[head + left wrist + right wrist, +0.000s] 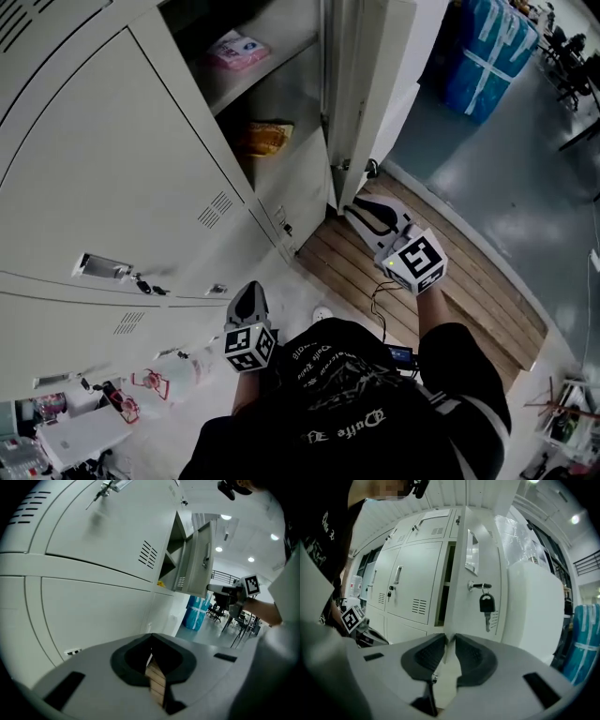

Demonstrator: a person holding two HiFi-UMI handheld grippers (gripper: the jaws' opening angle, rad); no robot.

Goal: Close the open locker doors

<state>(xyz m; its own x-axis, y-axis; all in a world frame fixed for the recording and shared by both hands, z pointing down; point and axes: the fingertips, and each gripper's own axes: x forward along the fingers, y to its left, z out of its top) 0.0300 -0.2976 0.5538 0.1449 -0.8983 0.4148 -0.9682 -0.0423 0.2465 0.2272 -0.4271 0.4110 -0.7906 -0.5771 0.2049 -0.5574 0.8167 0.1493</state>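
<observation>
The open locker (272, 84) shows two shelves, one with a pink packet (236, 49) and one with a yellow item (265, 139). Its pale door (361, 94) stands swung out to the right, and a padlock with a key (486, 604) hangs from its latch. My right gripper (361, 211) is low at the door's free edge. In the right gripper view the door (480, 564) runs straight into the narrow gap of that gripper (450, 641), and the pads look closed on its edge. My left gripper (249, 292) hangs near the closed lower lockers (112, 169) and holds nothing. Its jaws (152, 660) show only a thin slit.
A strip of wooden planks (422, 300) lies on the floor under the open door. A blue wrapped bundle (487, 52) stands beyond it on the grey floor. Bottles and boxes (84, 431) are piled at the lower left. Chairs and tables stand far off at the upper right.
</observation>
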